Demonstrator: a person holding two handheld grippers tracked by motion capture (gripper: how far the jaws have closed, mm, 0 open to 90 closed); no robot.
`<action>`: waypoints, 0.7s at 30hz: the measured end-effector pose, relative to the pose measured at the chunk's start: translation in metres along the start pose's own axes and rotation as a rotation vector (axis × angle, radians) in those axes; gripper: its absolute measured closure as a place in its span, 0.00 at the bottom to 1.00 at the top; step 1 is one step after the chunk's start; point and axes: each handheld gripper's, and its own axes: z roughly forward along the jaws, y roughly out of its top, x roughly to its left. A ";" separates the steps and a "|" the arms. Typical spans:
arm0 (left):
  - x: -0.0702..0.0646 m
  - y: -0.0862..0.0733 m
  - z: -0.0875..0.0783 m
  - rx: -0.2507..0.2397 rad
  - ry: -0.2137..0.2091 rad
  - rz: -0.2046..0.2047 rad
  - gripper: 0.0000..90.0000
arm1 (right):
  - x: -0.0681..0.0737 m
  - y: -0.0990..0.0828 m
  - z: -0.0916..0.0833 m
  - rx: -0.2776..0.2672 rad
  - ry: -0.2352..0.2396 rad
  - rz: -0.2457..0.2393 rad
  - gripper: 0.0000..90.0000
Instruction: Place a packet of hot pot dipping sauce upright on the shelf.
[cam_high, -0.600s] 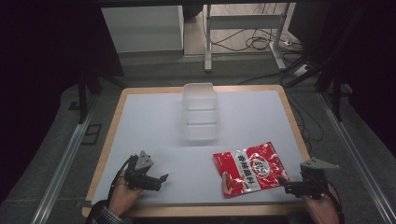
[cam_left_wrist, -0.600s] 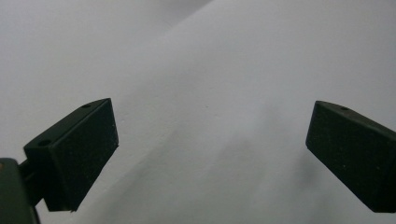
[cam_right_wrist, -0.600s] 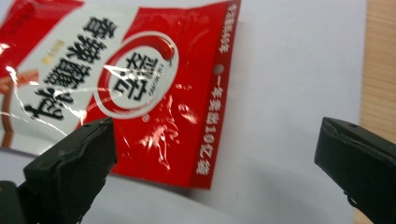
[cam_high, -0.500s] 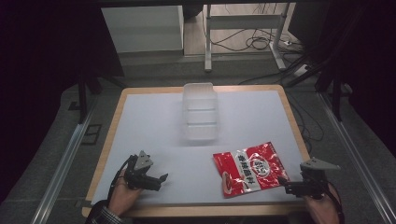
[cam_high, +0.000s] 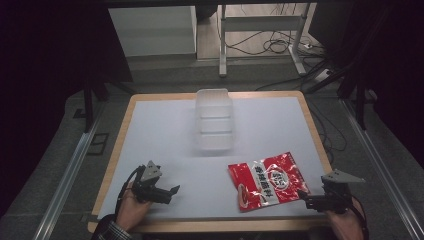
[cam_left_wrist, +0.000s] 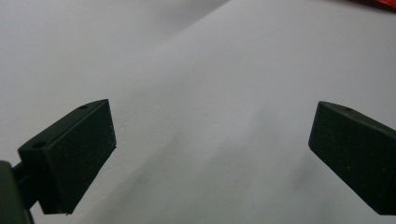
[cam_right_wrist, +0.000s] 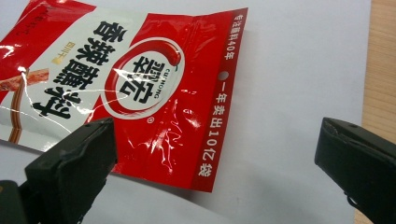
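The likeliest trouble, to my eye, was the glossy red snack packet (cam_right_wrist: 140, 88) — flat and slick on the white table cover (cam_high: 165, 135), it could slide off or crumple if a jaw caught just its sealed edge. The right gripper (cam_right_wrist: 215, 154) was wide open and held nothing; the packet lay just ahead of it, toward its left jaw. The left gripper (cam_left_wrist: 210, 140) was equally wide open over bare cover, empty. A clear plastic container (cam_high: 215, 120) stood well beyond both.

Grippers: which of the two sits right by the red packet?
The right gripper: its open jaws face the red packet's corner. The left gripper, also open, sits across the table over bare white surface.
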 end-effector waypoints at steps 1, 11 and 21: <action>0.000 0.000 0.000 0.000 0.000 0.001 0.01 | 0.000 0.000 0.000 0.001 -0.001 -0.004 0.00; -0.001 0.000 0.001 0.000 -0.007 0.006 0.01 | 0.002 0.002 0.001 -0.005 -0.002 -0.018 0.00; -0.003 0.000 0.002 0.004 -0.011 0.020 0.00 | 0.005 0.009 0.001 -0.032 -0.013 -0.042 0.00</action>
